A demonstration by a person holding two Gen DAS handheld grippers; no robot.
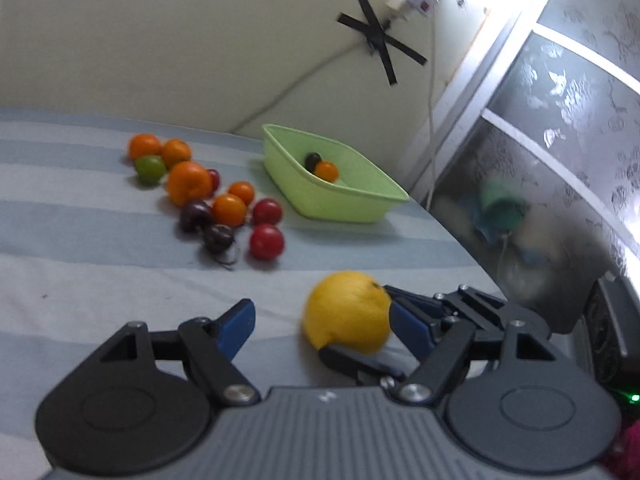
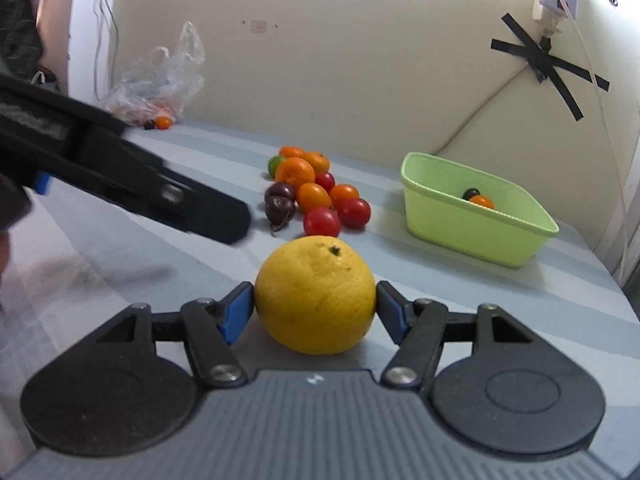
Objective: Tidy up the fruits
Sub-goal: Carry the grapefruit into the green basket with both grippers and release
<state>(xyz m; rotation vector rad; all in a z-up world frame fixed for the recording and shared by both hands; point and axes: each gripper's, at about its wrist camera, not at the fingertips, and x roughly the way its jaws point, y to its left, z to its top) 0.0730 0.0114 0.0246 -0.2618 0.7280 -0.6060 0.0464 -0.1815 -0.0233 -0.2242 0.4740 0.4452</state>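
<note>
A big yellow citrus fruit [image 2: 315,295] sits between the blue pads of my right gripper [image 2: 315,312], which is shut on it just above the striped cloth. In the left wrist view the same fruit [image 1: 348,312] is at the right, held by the right gripper's fingers [image 1: 412,320]. My left gripper [image 1: 320,320] is open and empty beside it. A light green basket [image 2: 476,232] at the right holds a small orange fruit and a dark one. A pile of oranges, red tomatoes, dark plums and a lime [image 2: 312,192] lies in the middle.
The striped cloth [image 2: 500,300] covers the surface, with its edge at the right. A plastic bag [image 2: 160,80] with small fruits lies far left by the padded wall. My left gripper's arm [image 2: 120,176] crosses the left of the right wrist view. A window frame [image 1: 560,120] stands right.
</note>
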